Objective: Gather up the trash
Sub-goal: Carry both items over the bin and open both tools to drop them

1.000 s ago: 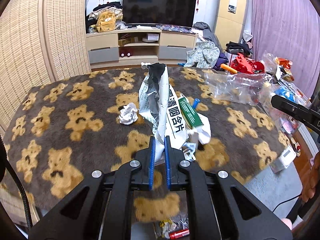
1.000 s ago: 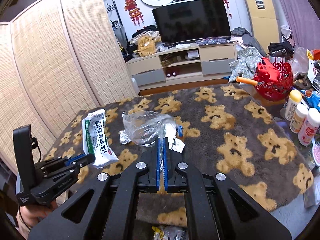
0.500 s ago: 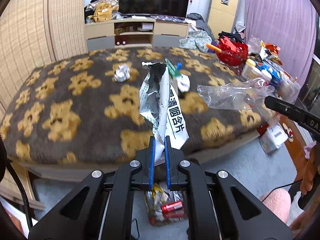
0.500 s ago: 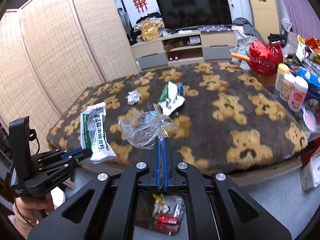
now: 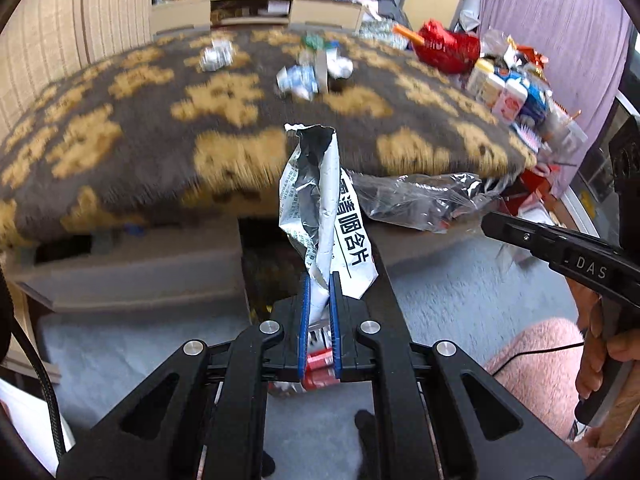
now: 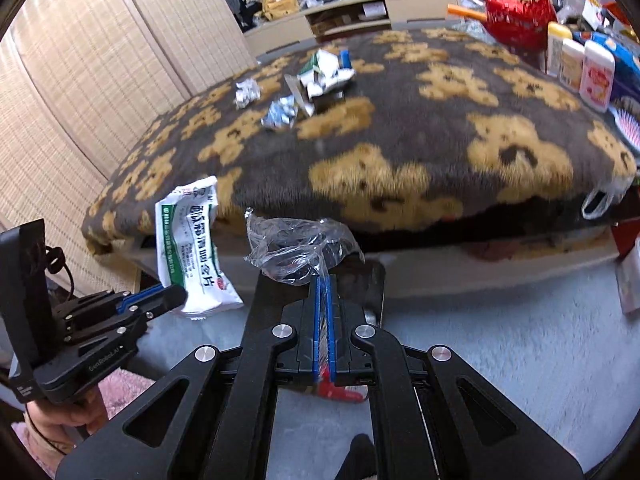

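- Both tongs have come away from the top of the table [image 6: 400,128] since a second ago; then they hung over its bear-patterned blanket, now they hang past its near edge, over the pale carpet [image 6: 500,340]
- left tongs [image 5: 319,280]: blue pads nearly shut, pinching the lower end of a torn white and silver medicine pouch [image 5: 316,204]; the pouch stands up from the pads, its ripped top level with the near edge of the table
- right tongs [image 6: 323,280]: pads pressed fully together on a twisted corner of a crumpled clear plastic bag [image 6: 296,248]; the bag bulges up and to the left of the pads, in front of the near edge of the table
- seen from the left wrist, the clear bag lies just right of the pouch, apart from it or barely brushing it, I cannot tell which
- below the near edge of the table, between the fingers of each tongs, a bit of red and silver rubbish [image 5: 320,364] shows low down; what holds it I cannot tell
- left on the table, well back from its near edge: a crumpled foil ball [image 6: 247,94], a small blue and white wrapper [image 6: 280,114], and a heap of white and green packaging [image 6: 324,72]
- at the right end of the table: white bottles [image 6: 584,72] and a red basket [image 6: 516,20]
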A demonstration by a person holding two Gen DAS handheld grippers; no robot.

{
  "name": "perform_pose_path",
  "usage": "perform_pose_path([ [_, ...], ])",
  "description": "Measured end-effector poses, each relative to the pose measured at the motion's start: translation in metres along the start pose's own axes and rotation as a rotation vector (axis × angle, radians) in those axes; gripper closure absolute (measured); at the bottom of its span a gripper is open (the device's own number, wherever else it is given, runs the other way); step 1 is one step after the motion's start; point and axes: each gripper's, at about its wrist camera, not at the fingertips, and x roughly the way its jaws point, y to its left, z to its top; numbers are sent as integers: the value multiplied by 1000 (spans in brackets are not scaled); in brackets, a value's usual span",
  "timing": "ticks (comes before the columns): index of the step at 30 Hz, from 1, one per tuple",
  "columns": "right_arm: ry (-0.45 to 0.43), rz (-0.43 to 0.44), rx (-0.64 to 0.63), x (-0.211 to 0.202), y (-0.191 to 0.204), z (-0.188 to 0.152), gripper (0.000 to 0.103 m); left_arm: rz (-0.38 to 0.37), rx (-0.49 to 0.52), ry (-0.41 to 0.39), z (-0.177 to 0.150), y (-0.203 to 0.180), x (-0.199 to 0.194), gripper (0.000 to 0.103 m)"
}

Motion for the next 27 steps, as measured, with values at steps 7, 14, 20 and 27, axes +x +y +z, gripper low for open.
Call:
perform_pose_path([
  [7,118,-8,30,41,-5,-27,98,-17,-20,130,-31,2,49,95],
  [14,204,-4,93,81,-15,-42,98,-38,-47,220,-47,10,85,95],
  [20,233,4,104,99,-14,-44,95,-62,-72,260,-54,19,102,94],
  [27,234,7,107,110,-11,-34,93,-58,-84,272,-53,22,109,74],
])
